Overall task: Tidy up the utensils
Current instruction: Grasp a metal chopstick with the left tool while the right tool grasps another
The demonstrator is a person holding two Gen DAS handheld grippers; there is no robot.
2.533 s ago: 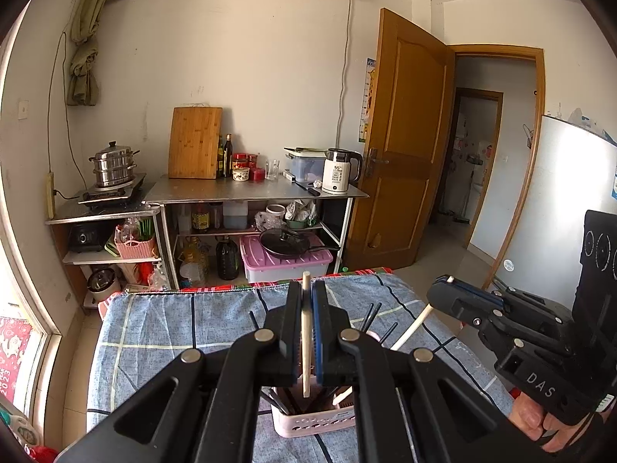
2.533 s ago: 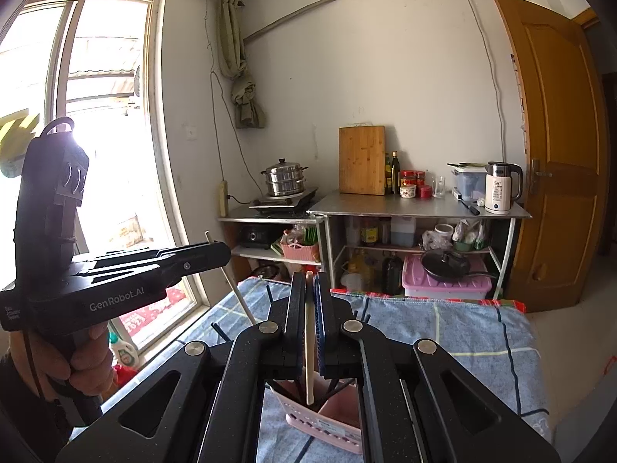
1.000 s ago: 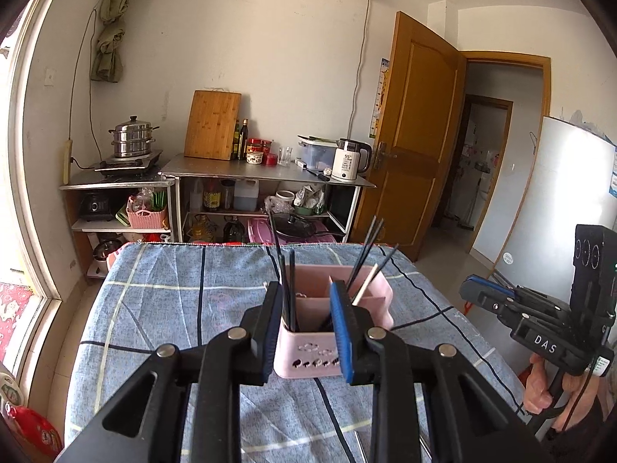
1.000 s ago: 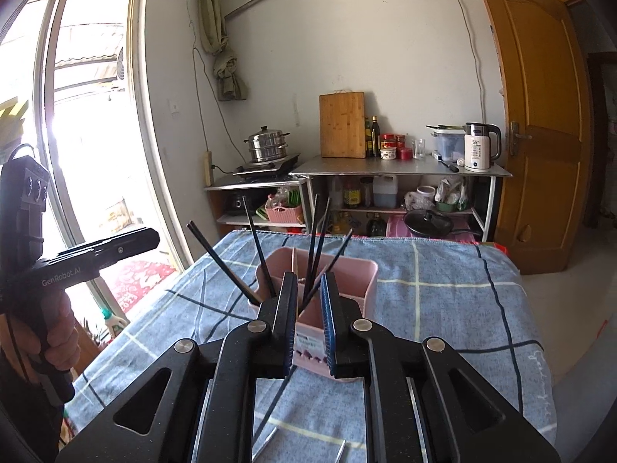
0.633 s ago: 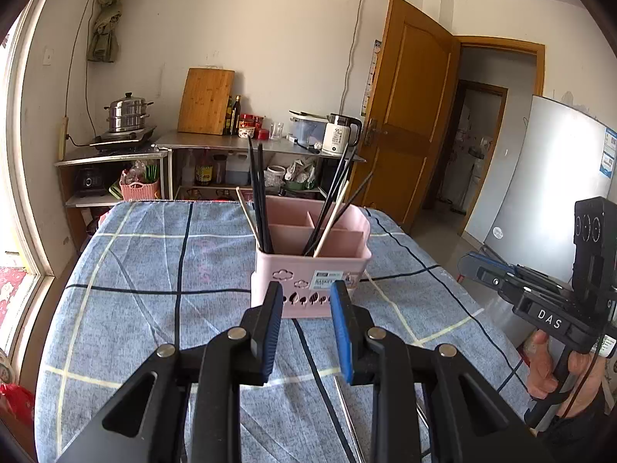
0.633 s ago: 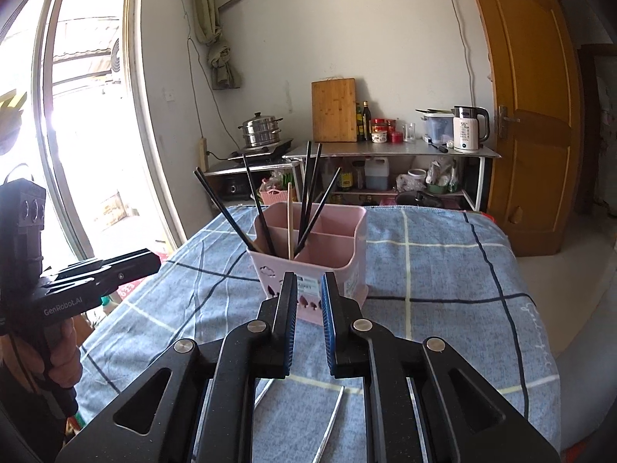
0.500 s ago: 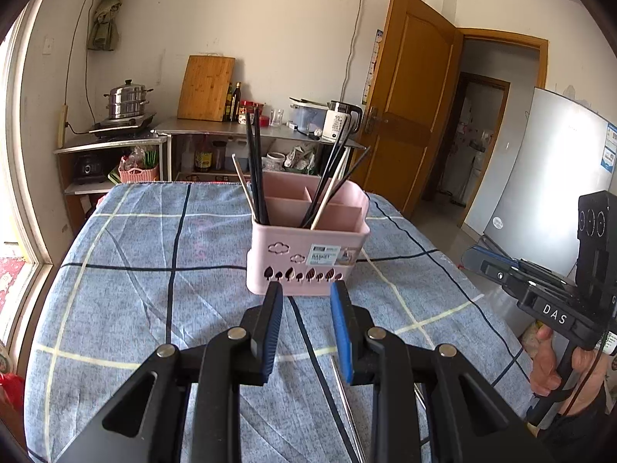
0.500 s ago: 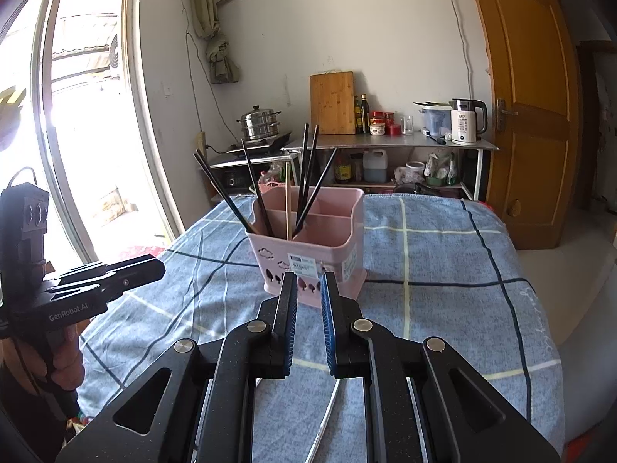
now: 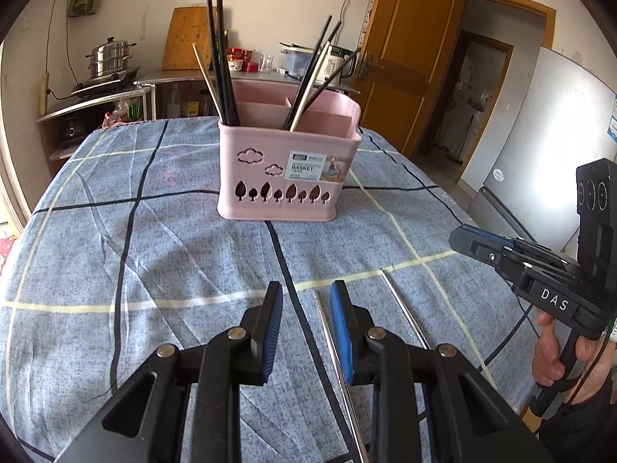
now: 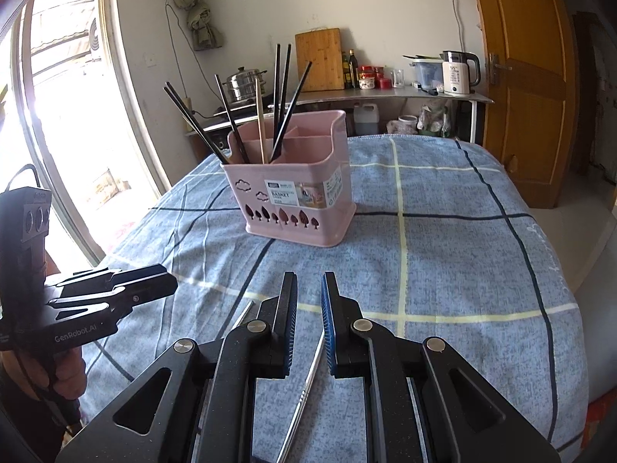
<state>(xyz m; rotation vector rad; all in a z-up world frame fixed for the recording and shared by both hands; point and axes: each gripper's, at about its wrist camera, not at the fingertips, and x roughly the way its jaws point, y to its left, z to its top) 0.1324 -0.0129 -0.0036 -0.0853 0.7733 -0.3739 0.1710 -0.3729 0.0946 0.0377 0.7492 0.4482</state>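
A pink utensil basket point(image 9: 287, 171) stands on the blue checked tablecloth point(image 9: 154, 247); it also shows in the right wrist view point(image 10: 297, 200). Several black chopsticks point(image 9: 221, 58) and two light wooden chopsticks point(image 9: 308, 88) stand in it. Two metal chopsticks lie on the cloth near me: one point(image 9: 327, 335) runs beside my open, empty left gripper point(image 9: 306, 303), the other point(image 9: 403, 308) to its right. My right gripper point(image 10: 309, 295) is open and empty above a metal chopstick point(image 10: 308, 378).
The tablecloth point(image 10: 462, 250) drops off at the table's right edge. Behind the table a steel counter point(image 10: 385, 94) holds a kettle point(image 10: 459, 73), jars and a cutting board. A steamer pot point(image 9: 110, 59) stands at the left. A wooden door point(image 9: 401, 58) and fridge point(image 9: 547, 146) stand right.
Both grippers let go of their wooden chopsticks into the basket, opened, and drew back and down toward the near cloth. The metal chopsticks have come into view.
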